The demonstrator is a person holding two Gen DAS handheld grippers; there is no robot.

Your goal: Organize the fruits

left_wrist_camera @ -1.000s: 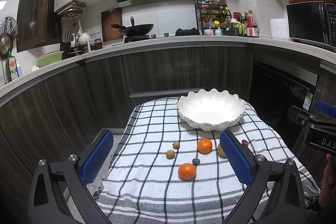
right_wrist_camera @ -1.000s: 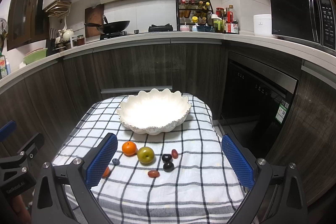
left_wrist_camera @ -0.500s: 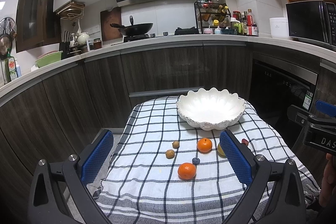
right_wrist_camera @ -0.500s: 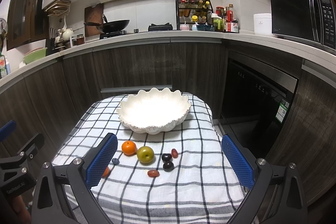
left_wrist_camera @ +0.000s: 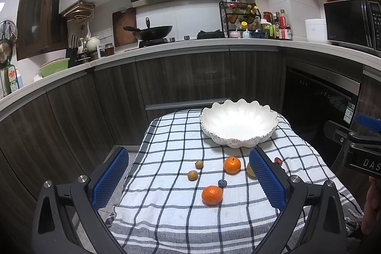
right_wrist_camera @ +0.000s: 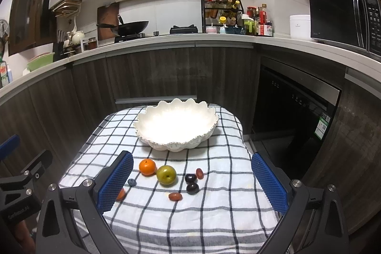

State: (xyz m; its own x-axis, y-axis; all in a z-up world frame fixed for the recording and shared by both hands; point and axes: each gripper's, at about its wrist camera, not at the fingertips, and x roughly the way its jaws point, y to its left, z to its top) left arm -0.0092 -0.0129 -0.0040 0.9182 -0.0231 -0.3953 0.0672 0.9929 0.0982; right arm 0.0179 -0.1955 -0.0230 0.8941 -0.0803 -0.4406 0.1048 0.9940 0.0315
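Observation:
A white scalloped bowl (left_wrist_camera: 238,122) (right_wrist_camera: 176,124) stands empty at the far end of a checked cloth (left_wrist_camera: 166,182) (right_wrist_camera: 214,194). In front of it lie loose fruits: two mandarins (left_wrist_camera: 212,194) (left_wrist_camera: 232,165) (right_wrist_camera: 147,166), a green apple (right_wrist_camera: 166,175), a blueberry (left_wrist_camera: 222,183) (right_wrist_camera: 131,181), two small brown fruits (left_wrist_camera: 192,175), two dark plums (right_wrist_camera: 190,178) and red dates (right_wrist_camera: 175,196). My left gripper (left_wrist_camera: 188,179) is open, hovering before the fruits with nothing in it. My right gripper (right_wrist_camera: 191,181) is open too, held above the near cloth.
Dark wood cabinets and a white counter curve behind the table, with a wok (left_wrist_camera: 152,31), a spice rack (right_wrist_camera: 222,16) and a microwave (right_wrist_camera: 345,16). A black oven front (right_wrist_camera: 293,111) stands to the right. A hand (left_wrist_camera: 371,206) shows at the right edge.

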